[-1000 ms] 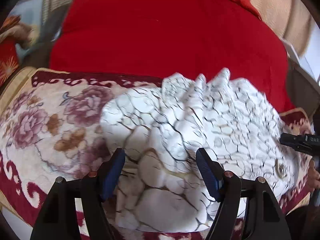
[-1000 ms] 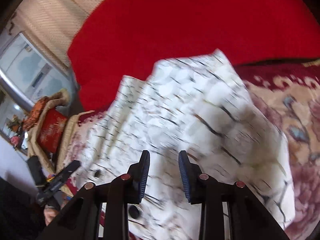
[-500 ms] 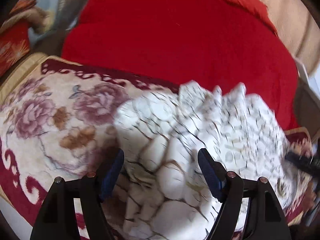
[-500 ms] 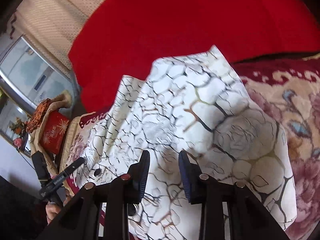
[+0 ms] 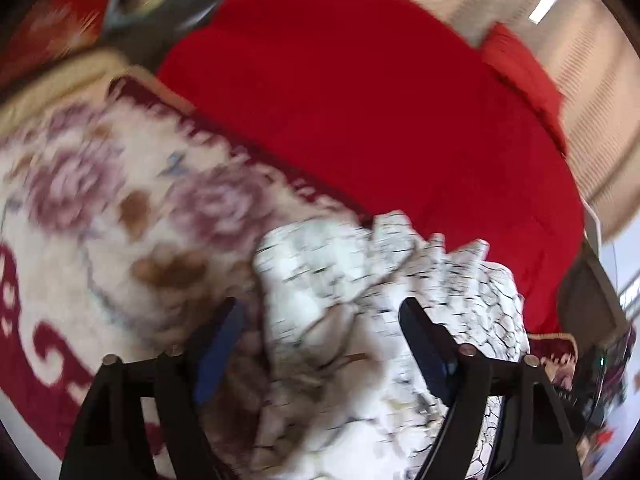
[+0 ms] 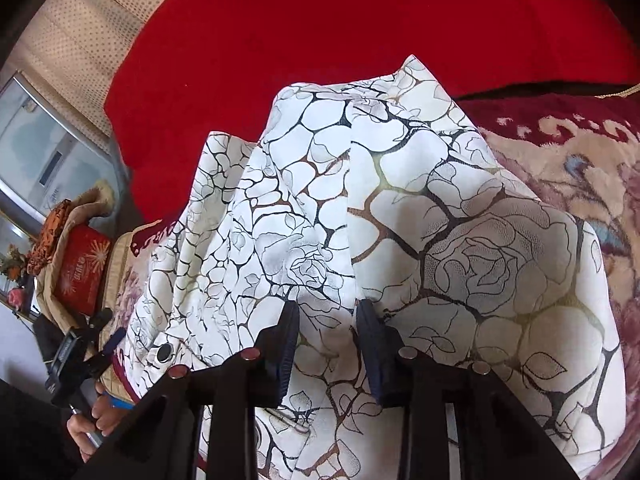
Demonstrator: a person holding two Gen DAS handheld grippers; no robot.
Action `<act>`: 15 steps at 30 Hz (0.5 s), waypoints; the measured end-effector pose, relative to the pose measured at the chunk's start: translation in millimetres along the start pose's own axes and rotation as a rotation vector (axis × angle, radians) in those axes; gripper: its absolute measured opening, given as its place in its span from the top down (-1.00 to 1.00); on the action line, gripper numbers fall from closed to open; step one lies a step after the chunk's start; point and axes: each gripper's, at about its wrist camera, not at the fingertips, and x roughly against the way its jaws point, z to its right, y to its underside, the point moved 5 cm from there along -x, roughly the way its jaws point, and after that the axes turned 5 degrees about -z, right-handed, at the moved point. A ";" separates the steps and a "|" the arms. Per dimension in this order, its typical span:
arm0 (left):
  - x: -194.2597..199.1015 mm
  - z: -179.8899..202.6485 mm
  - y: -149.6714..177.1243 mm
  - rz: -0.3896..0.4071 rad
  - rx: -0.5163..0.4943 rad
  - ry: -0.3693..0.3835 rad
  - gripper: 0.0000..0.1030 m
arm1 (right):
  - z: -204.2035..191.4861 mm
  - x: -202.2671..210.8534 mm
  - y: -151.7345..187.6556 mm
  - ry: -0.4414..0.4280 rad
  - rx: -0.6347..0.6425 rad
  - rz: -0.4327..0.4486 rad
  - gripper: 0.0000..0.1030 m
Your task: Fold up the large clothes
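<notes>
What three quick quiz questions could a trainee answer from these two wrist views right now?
1. True or false: the white garment printed with dark-outlined roses lies on a floral rug.
2. Which gripper has its jaws opening, standing wide around bunched cloth? A) left gripper B) right gripper
3. Fill in: the plain cover behind the garment is ____.

Key: 1 true; 2 A; 3 red.

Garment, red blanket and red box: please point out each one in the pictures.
garment [image 6: 460, 248]: right wrist view, rose print on its upper fold.
red blanket [image 6: 340, 28]: right wrist view, plain middle.
red box [image 6: 82, 268]: right wrist view, printed front face.
</notes>
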 end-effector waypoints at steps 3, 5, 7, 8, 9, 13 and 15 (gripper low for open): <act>-7.3 25.9 0.3 -0.020 -0.087 -0.014 -0.68 | 2.8 -1.6 -1.9 -0.023 -0.006 -0.005 0.31; -19.8 36.6 1.3 -0.066 -0.134 -0.074 -0.68 | 2.8 -1.7 -2.0 -0.031 0.000 -0.008 0.31; -29.3 35.4 0.1 -0.089 -0.114 -0.105 -0.68 | 3.1 -1.2 -2.1 -0.040 0.011 -0.011 0.30; -31.9 30.8 -1.8 -0.104 -0.079 -0.105 -0.68 | 3.8 -0.8 -2.1 -0.047 0.014 -0.013 0.30; -34.7 24.5 -3.2 -0.118 -0.038 -0.096 -0.68 | 4.0 -0.4 -2.1 -0.052 0.017 -0.015 0.30; -35.6 -16.1 -6.1 -0.141 0.175 -0.054 -0.68 | 3.6 1.0 -1.7 -0.059 0.030 -0.024 0.30; -33.6 -35.2 -4.1 -0.153 0.263 -0.037 -0.68 | 4.0 3.7 -0.8 -0.054 0.035 -0.022 0.30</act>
